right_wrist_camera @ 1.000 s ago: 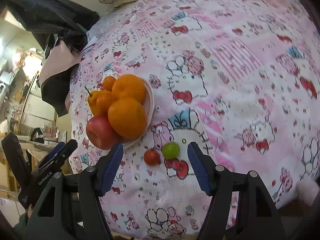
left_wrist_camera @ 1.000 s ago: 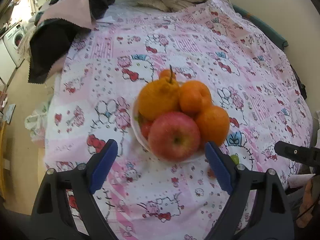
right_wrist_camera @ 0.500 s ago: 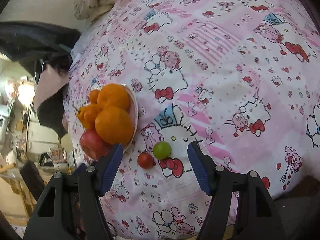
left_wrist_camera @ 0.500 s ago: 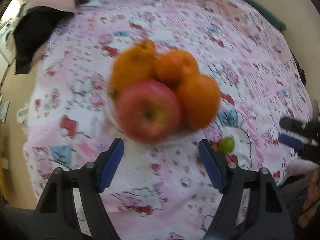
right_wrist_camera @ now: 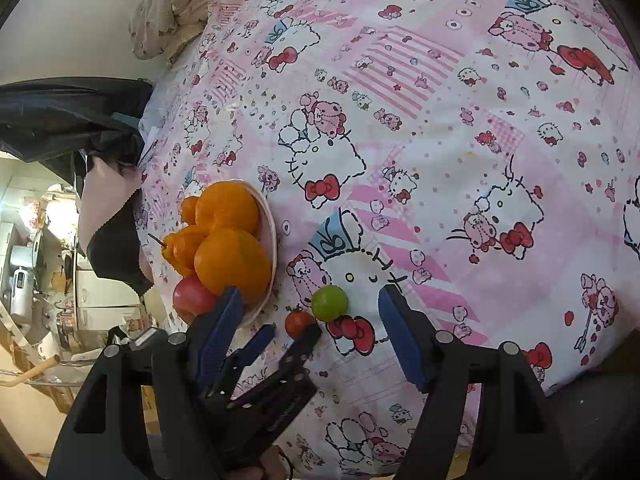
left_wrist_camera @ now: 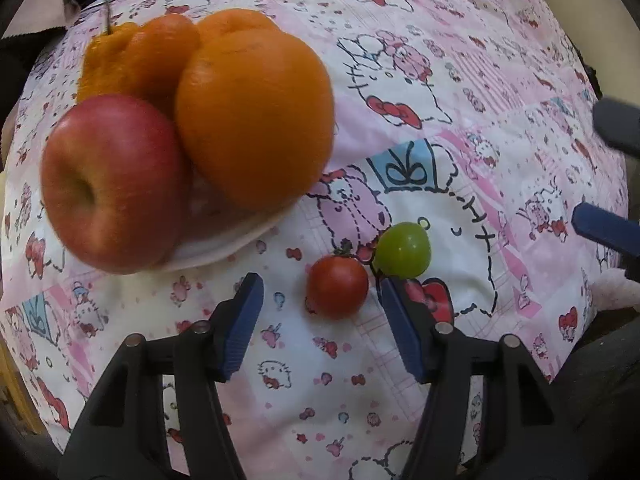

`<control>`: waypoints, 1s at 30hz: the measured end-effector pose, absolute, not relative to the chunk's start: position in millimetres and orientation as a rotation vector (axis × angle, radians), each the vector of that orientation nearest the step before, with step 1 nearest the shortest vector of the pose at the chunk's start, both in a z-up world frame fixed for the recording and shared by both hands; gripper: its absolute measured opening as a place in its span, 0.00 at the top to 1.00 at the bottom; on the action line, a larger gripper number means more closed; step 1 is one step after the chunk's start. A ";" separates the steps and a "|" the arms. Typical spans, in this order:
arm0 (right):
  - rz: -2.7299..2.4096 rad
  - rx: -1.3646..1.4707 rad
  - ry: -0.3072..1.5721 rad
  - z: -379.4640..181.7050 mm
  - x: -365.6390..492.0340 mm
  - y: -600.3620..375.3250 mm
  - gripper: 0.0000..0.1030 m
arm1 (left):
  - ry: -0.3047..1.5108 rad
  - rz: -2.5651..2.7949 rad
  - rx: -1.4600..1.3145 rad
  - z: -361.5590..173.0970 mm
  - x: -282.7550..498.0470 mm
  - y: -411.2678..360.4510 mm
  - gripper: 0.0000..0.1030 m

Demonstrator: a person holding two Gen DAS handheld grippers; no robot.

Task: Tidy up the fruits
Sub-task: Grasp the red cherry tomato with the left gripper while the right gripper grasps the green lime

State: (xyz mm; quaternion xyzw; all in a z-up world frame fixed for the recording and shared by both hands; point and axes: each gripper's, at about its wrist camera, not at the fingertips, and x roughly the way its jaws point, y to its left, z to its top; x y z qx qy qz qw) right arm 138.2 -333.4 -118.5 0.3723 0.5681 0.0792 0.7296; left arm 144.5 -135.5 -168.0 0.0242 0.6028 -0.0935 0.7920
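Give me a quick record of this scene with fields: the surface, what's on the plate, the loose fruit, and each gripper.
surface: pink cartoon-print cloth
plate: red apple, oranges piled
loose fruit: red tomato touching green tomato, beside plate
left gripper: jaws closing in around red tomato, not gripping
right gripper: jaws open, empty, green tomato ahead

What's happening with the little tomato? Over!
Left gripper open, jaws just closing around red tomato, not gripping. Right gripper open, empty. Green fruit touching tomato.

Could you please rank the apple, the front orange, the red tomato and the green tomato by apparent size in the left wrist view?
1. Front orange and apple: alike.
2. Red tomato and green tomato: alike.
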 end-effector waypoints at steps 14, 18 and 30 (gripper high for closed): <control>0.195 0.820 1.251 -116.2 142.1 -326.7 0.28 | 1.300 -0.227 0.059 -162.9 144.0 -140.0 0.73; 0.201 0.811 1.252 -115.2 143.0 -322.7 0.28 | 1.295 -0.235 0.050 -147.8 138.8 -136.5 0.73; 0.207 0.805 1.267 -117.1 145.5 -314.0 0.28 | 1.223 -0.190 -0.021 -78.2 109.7 -73.5 0.73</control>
